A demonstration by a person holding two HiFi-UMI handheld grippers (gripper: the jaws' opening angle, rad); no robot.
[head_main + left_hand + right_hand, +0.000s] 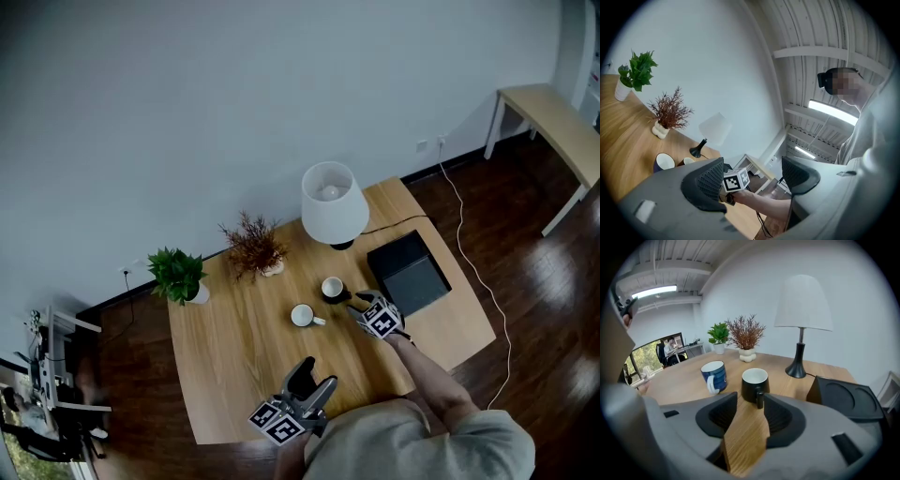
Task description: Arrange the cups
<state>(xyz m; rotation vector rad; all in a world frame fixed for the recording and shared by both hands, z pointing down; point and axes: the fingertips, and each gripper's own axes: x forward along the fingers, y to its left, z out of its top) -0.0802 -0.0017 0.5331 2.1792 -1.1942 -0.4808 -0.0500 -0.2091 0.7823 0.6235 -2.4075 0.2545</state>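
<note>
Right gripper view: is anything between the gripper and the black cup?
Nothing: in that view only the bare wooden table shows between the right gripper's open jaws, and the black cup's handle stands right at their tips.

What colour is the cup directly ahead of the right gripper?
The cup is black outside, white inside; clearest in the right gripper view.

No words, numbers or brand names can be read anywhere. The only signs are black-and-white square patterns. One set is on the cube [380, 321] of the right gripper [349, 300], near the middle of the table [234, 356]. The other set is on the cube [279, 424] of the left gripper [315, 373], at the table's near edge. They are little blocks, not letters. The blue cup [714, 376] and the black cup [754, 383] show no writing that can be made out.
</note>
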